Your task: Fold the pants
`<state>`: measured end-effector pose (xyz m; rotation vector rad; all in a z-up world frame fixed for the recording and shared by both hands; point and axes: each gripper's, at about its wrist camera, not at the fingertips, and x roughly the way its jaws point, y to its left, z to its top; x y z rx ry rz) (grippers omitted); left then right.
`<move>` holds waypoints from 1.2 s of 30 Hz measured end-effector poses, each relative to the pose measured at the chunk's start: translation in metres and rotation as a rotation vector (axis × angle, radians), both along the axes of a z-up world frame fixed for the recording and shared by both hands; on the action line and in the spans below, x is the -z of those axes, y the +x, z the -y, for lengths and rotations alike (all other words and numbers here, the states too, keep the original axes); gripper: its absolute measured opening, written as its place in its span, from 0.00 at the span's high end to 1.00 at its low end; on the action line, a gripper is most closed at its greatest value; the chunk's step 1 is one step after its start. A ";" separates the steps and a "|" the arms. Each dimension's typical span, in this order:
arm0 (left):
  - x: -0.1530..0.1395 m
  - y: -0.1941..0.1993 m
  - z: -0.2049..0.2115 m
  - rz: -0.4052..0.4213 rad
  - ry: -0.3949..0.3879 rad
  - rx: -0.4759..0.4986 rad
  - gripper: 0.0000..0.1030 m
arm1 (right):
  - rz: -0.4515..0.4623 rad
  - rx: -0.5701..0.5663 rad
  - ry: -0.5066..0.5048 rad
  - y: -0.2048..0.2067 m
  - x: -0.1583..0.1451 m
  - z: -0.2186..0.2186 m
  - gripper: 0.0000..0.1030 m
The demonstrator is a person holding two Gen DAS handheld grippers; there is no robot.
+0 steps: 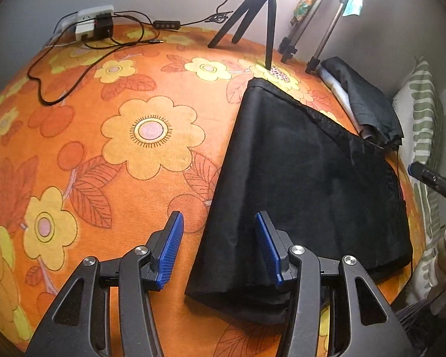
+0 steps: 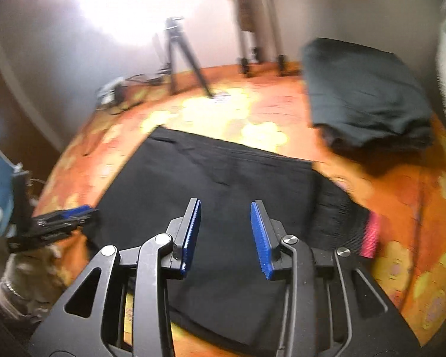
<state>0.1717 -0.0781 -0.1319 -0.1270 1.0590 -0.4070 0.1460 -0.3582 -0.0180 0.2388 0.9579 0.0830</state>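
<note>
Both grippers spread wide over folded black pants on an orange floral rug.

Left wrist view: the left gripper point(image 1: 218, 245) gapes open, holding nothing, its right pad over the pants' point(image 1: 306, 184) near edge; a black tripod point(image 1: 252, 15) stands beyond.
Right wrist view, blurred: the right gripper point(image 2: 225, 233) is open and empty above the pants point(image 2: 223, 184); a folded dark stack point(image 2: 362, 92) lies beyond.

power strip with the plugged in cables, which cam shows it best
The left wrist view. There the power strip sits sharp at the far edge of the orange floral cloth, its black cables traceable across the fabric. In the right wrist view it is only a small motion-blurred blob left of the black tripod.
</note>
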 end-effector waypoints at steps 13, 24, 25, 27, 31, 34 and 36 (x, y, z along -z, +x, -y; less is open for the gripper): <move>0.005 -0.001 0.001 0.004 -0.027 -0.030 0.53 | -0.087 -0.135 0.171 0.070 0.027 -0.099 0.51; 0.007 -0.003 0.001 0.004 -0.078 -0.035 0.71 | -0.180 -0.107 0.265 0.108 0.055 -0.127 0.50; 0.006 -0.003 0.001 0.008 -0.086 -0.034 0.74 | -0.186 -0.109 0.264 0.111 0.056 -0.129 0.49; 0.003 -0.004 0.000 0.011 -0.120 -0.040 0.77 | -0.202 -0.111 0.261 0.116 0.060 -0.134 0.48; -0.006 -0.009 0.004 0.033 -0.149 -0.021 0.82 | -0.228 -0.117 0.253 0.123 0.066 -0.142 0.48; -0.010 -0.012 0.008 0.047 -0.140 -0.001 0.82 | -0.245 -0.105 0.260 0.129 0.071 -0.144 0.48; -0.011 -0.014 0.012 0.058 -0.122 0.013 0.82 | -0.263 -0.105 0.266 0.132 0.075 -0.148 0.48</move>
